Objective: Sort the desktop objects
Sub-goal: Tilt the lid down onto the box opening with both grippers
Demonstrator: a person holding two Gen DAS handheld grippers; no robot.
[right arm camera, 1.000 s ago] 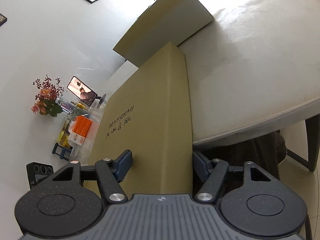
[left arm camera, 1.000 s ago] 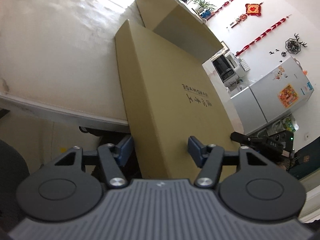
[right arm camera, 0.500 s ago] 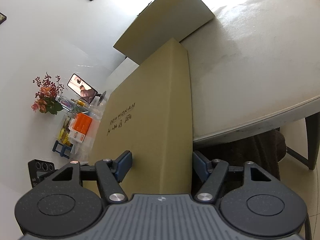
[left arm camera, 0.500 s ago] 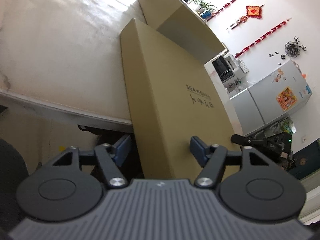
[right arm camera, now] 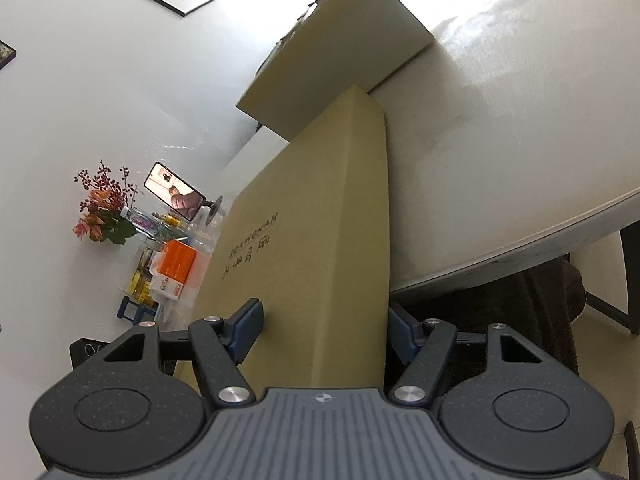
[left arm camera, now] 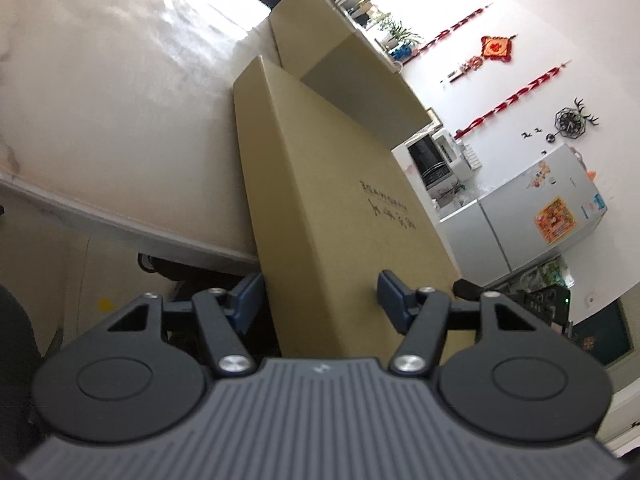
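Note:
A flat brown cardboard box [left arm camera: 332,200] with black lettering lies with its far end on the white table [left arm camera: 120,120] and its near end past the table's edge. My left gripper [left arm camera: 320,300] holds that near end across its thickness; its jaws are closing, with one blue pad under the box and one on its top face. In the right wrist view the same cardboard box [right arm camera: 312,240] sits between the pads of my right gripper [right arm camera: 324,328], which is shut on it. A second, deeper cardboard box [right arm camera: 340,52] stands just behind, touching the flat one's far end.
The white table [right arm camera: 500,140] stretches beyond the boxes. A dark chair [right arm camera: 520,300] is tucked under its edge. A fridge [left arm camera: 532,220] and a microwave [left arm camera: 432,156] stand by one wall; flowers [right arm camera: 104,216], a phone on a stand [right arm camera: 176,196] and an orange packet [right arm camera: 176,268] by the other.
The left jaws widened a little, then narrowed again on the box. The flat box has shifted slightly in both views. The right gripper's hold looks the same.

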